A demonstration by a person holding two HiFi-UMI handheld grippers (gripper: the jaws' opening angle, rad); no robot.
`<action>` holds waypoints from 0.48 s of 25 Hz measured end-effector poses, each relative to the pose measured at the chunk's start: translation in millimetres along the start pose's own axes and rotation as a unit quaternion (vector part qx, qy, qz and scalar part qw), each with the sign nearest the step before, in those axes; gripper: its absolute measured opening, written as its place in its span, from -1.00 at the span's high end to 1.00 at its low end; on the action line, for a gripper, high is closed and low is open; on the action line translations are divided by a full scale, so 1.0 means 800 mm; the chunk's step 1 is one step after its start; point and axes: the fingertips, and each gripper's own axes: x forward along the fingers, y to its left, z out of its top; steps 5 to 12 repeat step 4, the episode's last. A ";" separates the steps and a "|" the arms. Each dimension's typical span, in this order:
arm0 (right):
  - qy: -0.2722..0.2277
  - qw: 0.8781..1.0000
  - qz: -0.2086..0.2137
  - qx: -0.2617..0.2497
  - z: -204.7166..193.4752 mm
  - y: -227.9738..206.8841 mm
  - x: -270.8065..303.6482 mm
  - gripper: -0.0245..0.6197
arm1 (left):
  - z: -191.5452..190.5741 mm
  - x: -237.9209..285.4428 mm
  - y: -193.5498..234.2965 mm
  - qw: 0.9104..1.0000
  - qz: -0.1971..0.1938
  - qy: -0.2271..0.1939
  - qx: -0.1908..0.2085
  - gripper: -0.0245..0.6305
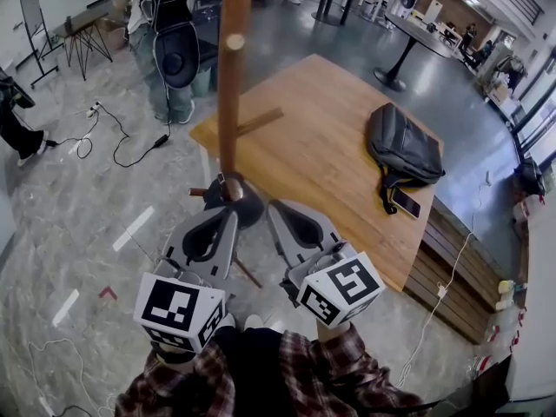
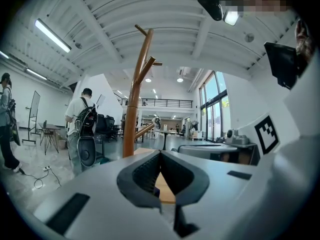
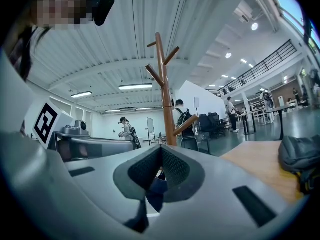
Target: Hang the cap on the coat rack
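Note:
The brown wooden coat rack [image 1: 230,85] stands just ahead of me, with pegs branching off its pole [image 2: 131,119] [image 3: 165,99]. The dark blue cap [image 1: 246,207] hangs in front of the lower pole, between the two gripper tips. My left gripper [image 1: 231,212] [image 2: 160,156] is shut, and a sliver of the cap's cloth [image 2: 154,191] shows under its tips. My right gripper [image 1: 270,205] [image 3: 161,151] is shut too, with dark blue cap fabric [image 3: 156,190] bunched in the hollow of its jaws. Most of the cap is hidden by the jaws in both gripper views.
A wooden table [image 1: 321,155] lies behind the rack, with a dark backpack [image 1: 401,150] and a phone [image 1: 406,202] on it. A person with a backpack [image 1: 165,33] stands at the far left. Cables [image 1: 113,137] trail over the floor there.

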 end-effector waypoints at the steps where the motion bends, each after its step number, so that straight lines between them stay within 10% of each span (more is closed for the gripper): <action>1: 0.001 1.000 0.002 0.001 0.000 0.000 0.001 0.89 | 0.002 -0.001 0.002 1.000 0.002 -0.002 -0.001 0.89; 12: 0.002 1.000 0.014 0.007 0.001 0.004 0.011 0.89 | 0.008 -0.008 0.017 1.000 0.019 -0.007 -0.007 0.89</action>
